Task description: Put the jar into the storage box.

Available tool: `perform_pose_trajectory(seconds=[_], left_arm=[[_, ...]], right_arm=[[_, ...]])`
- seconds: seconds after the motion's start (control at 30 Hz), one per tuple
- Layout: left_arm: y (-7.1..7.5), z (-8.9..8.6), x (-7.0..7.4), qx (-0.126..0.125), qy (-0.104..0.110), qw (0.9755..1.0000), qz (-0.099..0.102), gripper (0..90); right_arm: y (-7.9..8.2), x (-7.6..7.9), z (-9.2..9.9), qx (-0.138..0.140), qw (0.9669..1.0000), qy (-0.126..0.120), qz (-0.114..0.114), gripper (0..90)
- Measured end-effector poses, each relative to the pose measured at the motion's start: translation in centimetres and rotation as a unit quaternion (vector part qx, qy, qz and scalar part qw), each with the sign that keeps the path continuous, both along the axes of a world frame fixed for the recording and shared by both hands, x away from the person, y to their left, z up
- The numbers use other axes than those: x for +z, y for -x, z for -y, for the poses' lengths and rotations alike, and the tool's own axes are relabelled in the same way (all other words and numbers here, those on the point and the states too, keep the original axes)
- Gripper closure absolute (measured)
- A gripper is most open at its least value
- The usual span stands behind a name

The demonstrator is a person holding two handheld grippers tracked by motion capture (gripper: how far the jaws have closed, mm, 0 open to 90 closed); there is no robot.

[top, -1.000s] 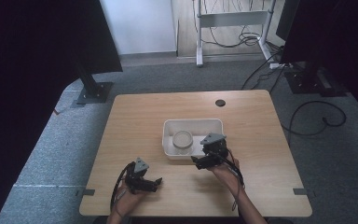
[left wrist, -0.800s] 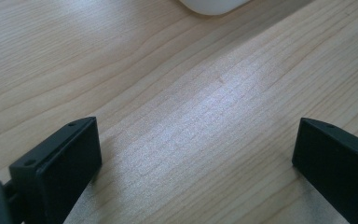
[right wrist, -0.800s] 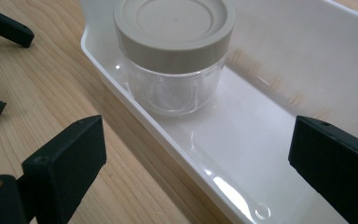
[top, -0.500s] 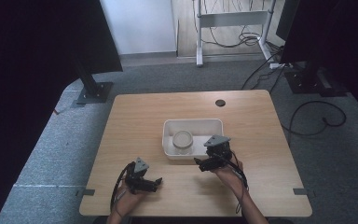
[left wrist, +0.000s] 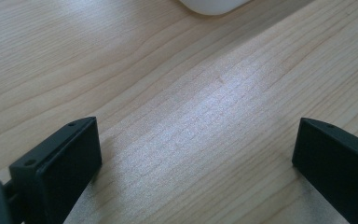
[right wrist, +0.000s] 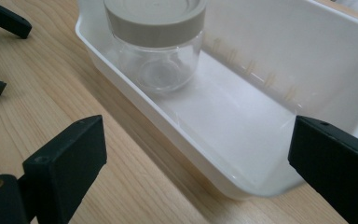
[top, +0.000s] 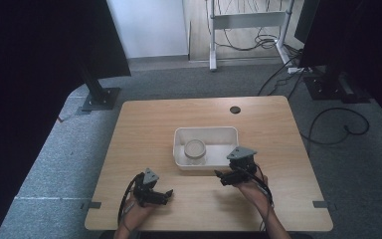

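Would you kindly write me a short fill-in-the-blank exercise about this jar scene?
1. The clear jar stands inside the white ____.
2. The jar's lid is coloured ____.
3. The right tongs have their jaws ____.
4. The left tongs hover over bare ____.

Missing words: tray; grey; open; wood

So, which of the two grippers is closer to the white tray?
The right gripper: it sits just at the white tray's near corner, while the left gripper rests farther back near the table edge.
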State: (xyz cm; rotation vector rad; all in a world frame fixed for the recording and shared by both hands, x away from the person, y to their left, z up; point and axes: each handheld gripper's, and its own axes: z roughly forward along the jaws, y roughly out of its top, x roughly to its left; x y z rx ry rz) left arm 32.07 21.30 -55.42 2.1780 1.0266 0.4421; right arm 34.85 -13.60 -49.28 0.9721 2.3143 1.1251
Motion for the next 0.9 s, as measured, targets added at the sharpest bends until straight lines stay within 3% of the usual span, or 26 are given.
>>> perform_pose_trajectory(seconds=[0.43, 0.9], left_arm=[[0.0, 0.0, 0.0, 0.0, -0.001, 1.0, 0.0, 1.0], [0.0, 0.0, 0.0, 0.001, 0.0, 1.0, 0.0, 1.0]], right_arm=[[1.2, -0.1, 2.4, -0.017, 0.9998, -0.002, 0.006, 4.3], [2.6, -1.3, 5.5, -0.041, 0.9991, 0.002, 0.006, 4.2]])
